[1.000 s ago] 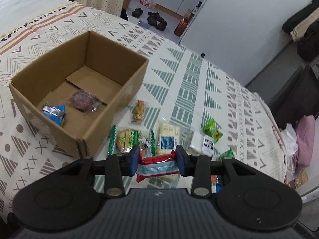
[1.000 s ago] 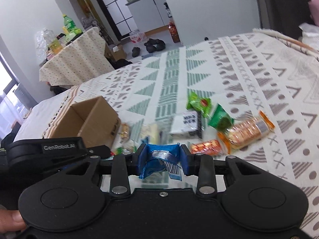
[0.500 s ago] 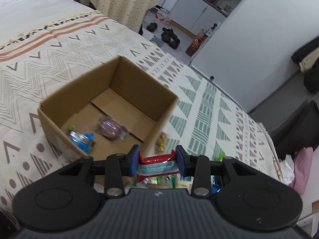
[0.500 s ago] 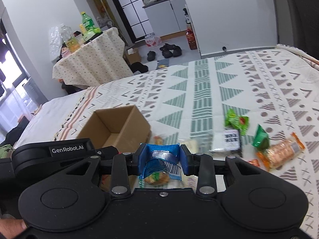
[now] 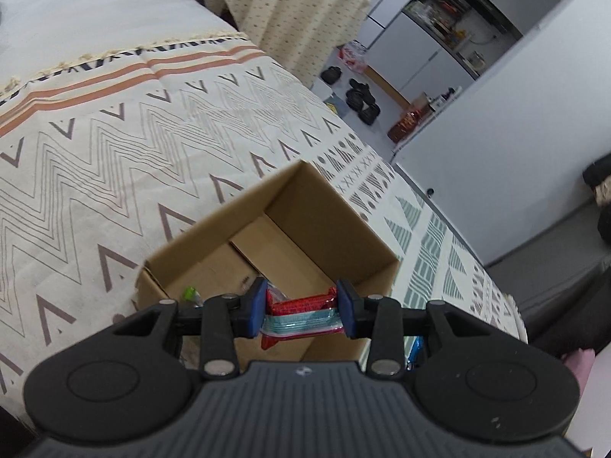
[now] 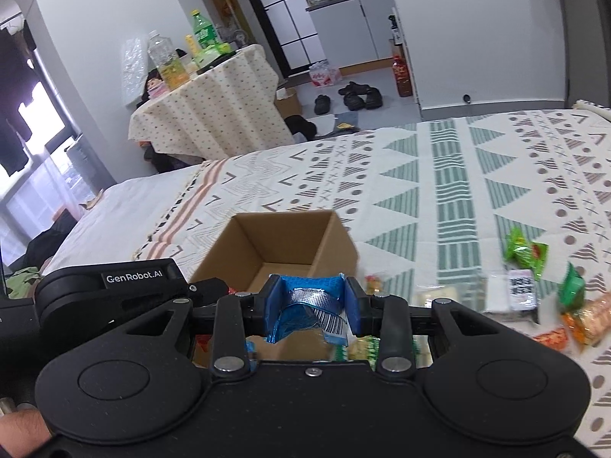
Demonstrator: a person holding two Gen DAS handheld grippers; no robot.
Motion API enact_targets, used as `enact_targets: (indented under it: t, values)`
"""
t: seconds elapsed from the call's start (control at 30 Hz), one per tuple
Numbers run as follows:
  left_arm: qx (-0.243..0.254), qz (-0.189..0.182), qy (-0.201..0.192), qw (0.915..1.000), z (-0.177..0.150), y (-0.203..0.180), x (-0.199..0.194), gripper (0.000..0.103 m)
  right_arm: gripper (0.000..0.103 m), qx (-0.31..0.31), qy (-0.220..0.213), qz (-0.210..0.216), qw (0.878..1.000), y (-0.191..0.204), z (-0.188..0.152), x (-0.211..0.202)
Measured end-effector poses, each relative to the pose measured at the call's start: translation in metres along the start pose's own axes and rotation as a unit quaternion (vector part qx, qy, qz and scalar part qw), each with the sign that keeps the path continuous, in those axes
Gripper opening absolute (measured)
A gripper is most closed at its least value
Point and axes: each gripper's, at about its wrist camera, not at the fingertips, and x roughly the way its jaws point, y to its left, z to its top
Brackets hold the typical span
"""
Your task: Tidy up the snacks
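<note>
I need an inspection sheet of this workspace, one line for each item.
Surface: patterned bedspread over a bed.
Job's things: open cardboard box; loose snack packets lying right of it.
Clutter: nothing seen on the bed.
Grippers: left tool shut on a red snack pack above the box; right tool shut on a blue snack packet.
Cables: nothing seen.
Surroundings: cloth-covered table with bottles, shoes on floor.
</note>
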Motion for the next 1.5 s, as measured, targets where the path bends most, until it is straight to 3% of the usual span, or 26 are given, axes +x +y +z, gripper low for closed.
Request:
enact_targets:
  t: [0.33, 0.43, 0.57, 0.67, 0.73, 0.8, 1.23, 1.5]
  values:
    - [-0.027, 0.014, -0.003, 0.9995, 0.012, 0.018, 0.006, 0.038, 0.035, -0.008, 0.016, 0.025, 1.0, 0.031, 0.003, 0.024]
    - [-0.027, 0.017, 0.001, 0.9995, 0.011, 0.019, 0.009, 0.038, 0.046, -0.009, 0.027, 0.038, 0.999, 0.037, 0.002, 0.028]
    - [-0.041, 0.013, -0.004, 0.9991, 0.012, 0.021, 0.01, 0.04, 0.047, -0.001, 0.027, 0.031, 0.999, 0.032, 0.001, 0.024]
    - [-0.053, 0.011, -0.004, 0.9985, 0.012, 0.021, 0.01, 0.05, 0.047, 0.006, 0.026, 0.016, 1.0, 0.023, 0.0, 0.02]
    - [-0.059, 0.019, -0.007, 0.9981, 0.011, 0.02, 0.009, 0.066, 0.048, 0.012, 0.026, 0.008, 1.0, 0.014, -0.001, 0.015]
    - [-0.058, 0.032, -0.017, 0.9976, 0.009, 0.019, 0.006, 0.073, 0.049, 0.017, 0.027, 0.001, 0.999, 0.006, -0.003, 0.01]
    - [0.017, 0.061, -0.01, 0.9979, -0.015, -0.016, 0.004, 0.09, 0.053, 0.044, 0.028, -0.047, 0.998, -0.048, -0.021, -0.027]
    - [0.073, 0.054, -0.005, 0.9958, -0.047, -0.045, 0.001, 0.091, 0.063, 0.062, 0.012, -0.07, 0.996, -0.082, -0.024, -0.05]
